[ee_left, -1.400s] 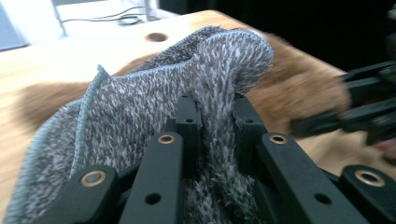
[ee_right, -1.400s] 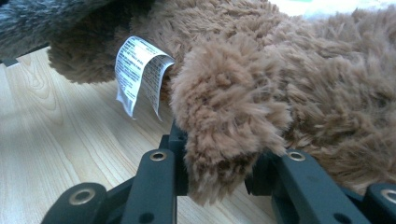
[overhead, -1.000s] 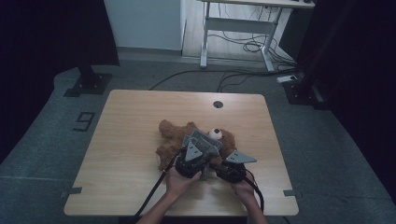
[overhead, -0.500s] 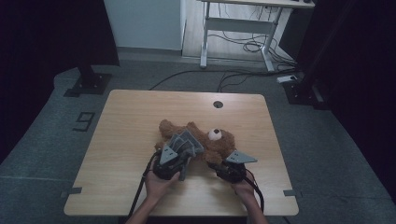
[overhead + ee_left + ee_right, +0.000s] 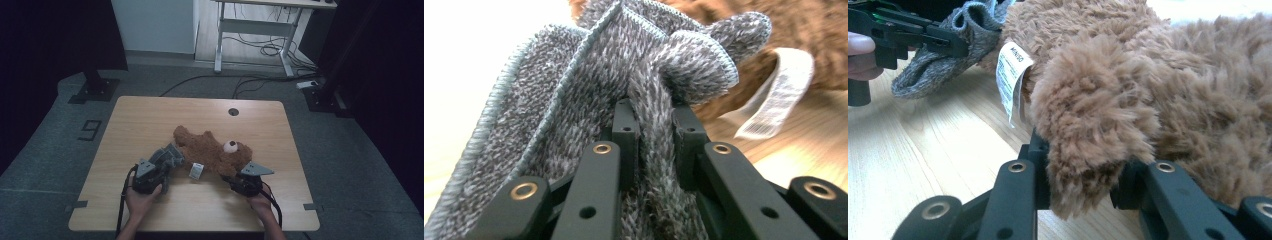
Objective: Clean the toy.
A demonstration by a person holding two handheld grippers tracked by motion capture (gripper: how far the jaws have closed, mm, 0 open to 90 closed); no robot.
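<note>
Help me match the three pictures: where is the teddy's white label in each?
High view: white label centre, below the teddy.
Left gripper view: label right, beyond the grey knit cloth.
Right gripper view: label upper left.
Shared landmark: the brown teddy.

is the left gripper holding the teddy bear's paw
No, the left gripper is shut on a grey cloth, beside the bear.

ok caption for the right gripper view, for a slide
Right tongs clamp a brown teddy bear limb; beyond, grey knit cloth.
</note>
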